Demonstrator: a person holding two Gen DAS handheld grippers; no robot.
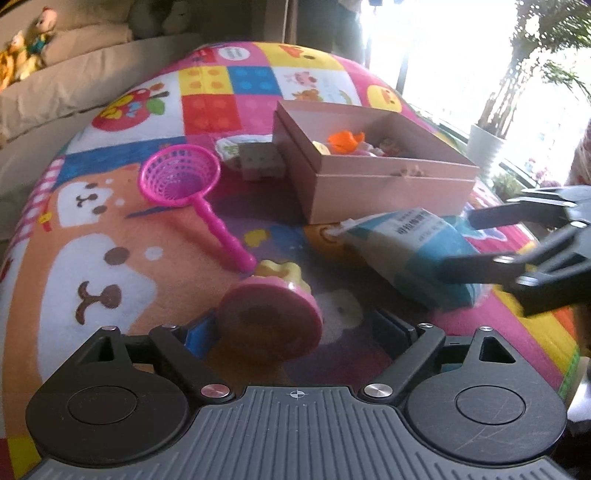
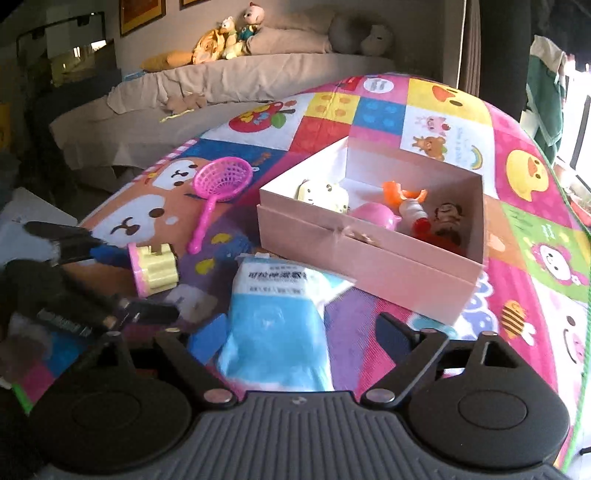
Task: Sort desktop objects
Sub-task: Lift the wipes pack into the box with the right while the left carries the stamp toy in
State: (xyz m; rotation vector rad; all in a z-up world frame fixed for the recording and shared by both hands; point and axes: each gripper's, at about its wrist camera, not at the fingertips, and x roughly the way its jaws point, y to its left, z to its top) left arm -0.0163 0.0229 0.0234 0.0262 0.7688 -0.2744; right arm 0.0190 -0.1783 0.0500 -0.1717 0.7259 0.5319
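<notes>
Patchwork play mat (image 1: 110, 229), brightly printed with bears and ducks, is spread over the work surface; a beige sofa (image 2: 229, 85) with plush toys (image 2: 229, 35) is seen behind it, and a potted plant (image 1: 487, 144) by the bright window. Pink box (image 2: 369, 254): placed open on the mat, with a yellow figure, an orange piece, a pink toy and a small doll seen inside. Pink strainer (image 1: 181, 177): laid on the mat left of the box, handle pointed toward the left gripper. Small cardboard figure (image 1: 262, 160): lodged between strainer and box. Pink-and-yellow stamp toy (image 1: 273, 306): tipped on its side, pink round base turned toward the left wrist camera, positioned between the fingers of the left gripper (image 1: 299, 332); the jaws are spread wide, and no pad is seen to press on the toy. Blue-and-white pack (image 2: 273, 321), printed with text: laid flat on the mat just in front of the box, one end reaching between the fingers of the right gripper (image 2: 299, 336); these jaws are likewise held wide, the blue pad on the left just beside the pack's edge, the right finger well clear of it. Nothing is gripped by either tool. Each gripper is seen in the other's view, flanking its own item.
</notes>
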